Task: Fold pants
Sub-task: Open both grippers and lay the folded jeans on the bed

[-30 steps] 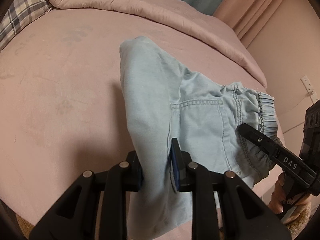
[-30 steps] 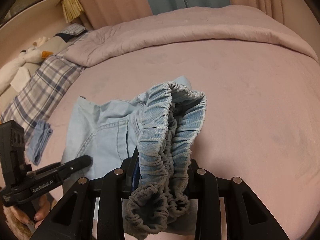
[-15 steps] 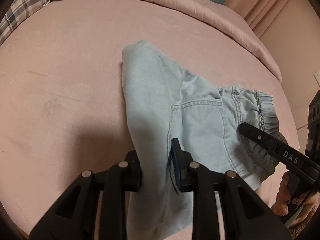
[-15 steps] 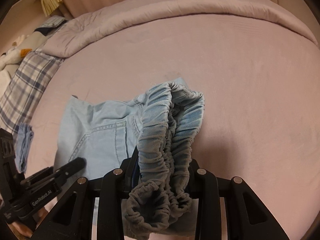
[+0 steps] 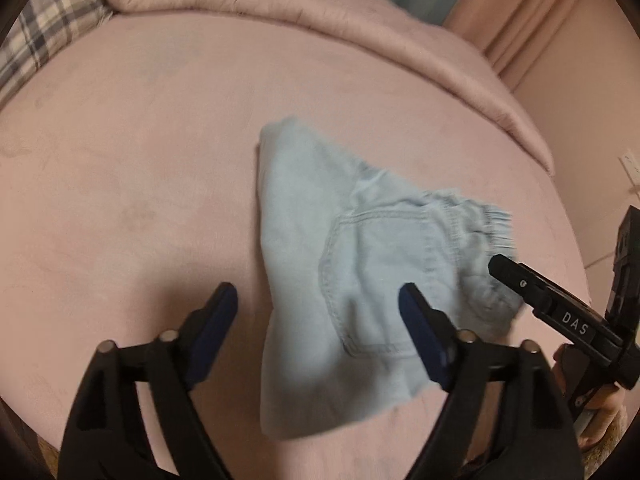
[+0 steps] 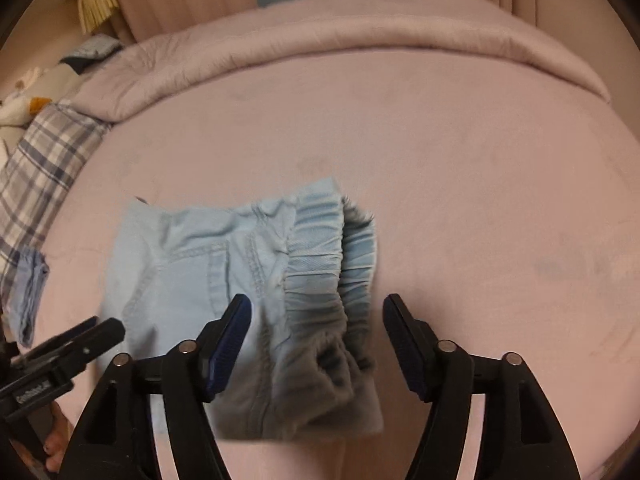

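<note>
Pants (image 5: pixel 360 264) folded on bed (image 5: pixel 140 200) | both jaws just opened, released, cloth between them

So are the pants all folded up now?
Nearly, it looks like. The pants lie in a small bundle on the bed, waistband doubled over, so the folding looks mostly done. Both claws have just been opening: the left claw and right claw stand wide, pads off the cloth. What may be left is smoothing the rumpled near edge.

Dim, warm pinkish light. Fisheye bending curves the bed (image 5: pixel 160 160) edges, with dark vignetted corners. Motion blur smears the pants (image 6: pixel 240 272); soft shadows lie beneath.
</note>
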Demonstrator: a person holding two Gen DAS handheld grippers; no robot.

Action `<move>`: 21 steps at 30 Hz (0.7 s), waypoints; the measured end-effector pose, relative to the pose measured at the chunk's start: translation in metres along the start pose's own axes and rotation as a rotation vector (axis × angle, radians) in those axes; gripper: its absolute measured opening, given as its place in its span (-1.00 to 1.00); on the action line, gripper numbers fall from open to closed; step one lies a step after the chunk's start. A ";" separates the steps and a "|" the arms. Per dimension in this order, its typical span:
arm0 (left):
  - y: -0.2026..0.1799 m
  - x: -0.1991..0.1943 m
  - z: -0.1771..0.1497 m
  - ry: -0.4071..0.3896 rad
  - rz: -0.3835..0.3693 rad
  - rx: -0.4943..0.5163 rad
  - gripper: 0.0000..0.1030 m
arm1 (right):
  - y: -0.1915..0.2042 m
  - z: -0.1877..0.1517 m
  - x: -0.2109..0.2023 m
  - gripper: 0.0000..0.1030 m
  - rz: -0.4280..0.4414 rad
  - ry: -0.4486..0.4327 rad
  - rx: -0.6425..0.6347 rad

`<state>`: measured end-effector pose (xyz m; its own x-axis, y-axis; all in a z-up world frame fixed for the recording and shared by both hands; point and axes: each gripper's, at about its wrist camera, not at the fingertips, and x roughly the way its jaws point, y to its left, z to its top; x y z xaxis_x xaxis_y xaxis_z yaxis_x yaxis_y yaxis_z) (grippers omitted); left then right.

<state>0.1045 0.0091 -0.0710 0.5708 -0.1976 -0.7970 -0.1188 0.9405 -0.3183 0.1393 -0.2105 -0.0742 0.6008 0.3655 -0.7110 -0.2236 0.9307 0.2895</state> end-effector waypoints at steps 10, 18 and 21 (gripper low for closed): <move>-0.016 -0.067 -0.013 -0.160 0.052 0.073 0.99 | -0.013 -0.019 -0.073 0.61 0.001 -0.147 0.007; -0.026 -0.075 -0.027 -0.153 0.070 0.097 0.99 | -0.003 -0.027 -0.081 0.63 -0.034 -0.190 0.035; -0.026 -0.076 -0.033 -0.144 0.074 0.101 0.99 | 0.000 -0.034 -0.079 0.63 -0.023 -0.170 0.043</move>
<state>0.0372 -0.0100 -0.0193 0.6745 -0.0922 -0.7325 -0.0867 0.9754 -0.2026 0.0662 -0.2384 -0.0396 0.7271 0.3332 -0.6002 -0.1777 0.9359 0.3042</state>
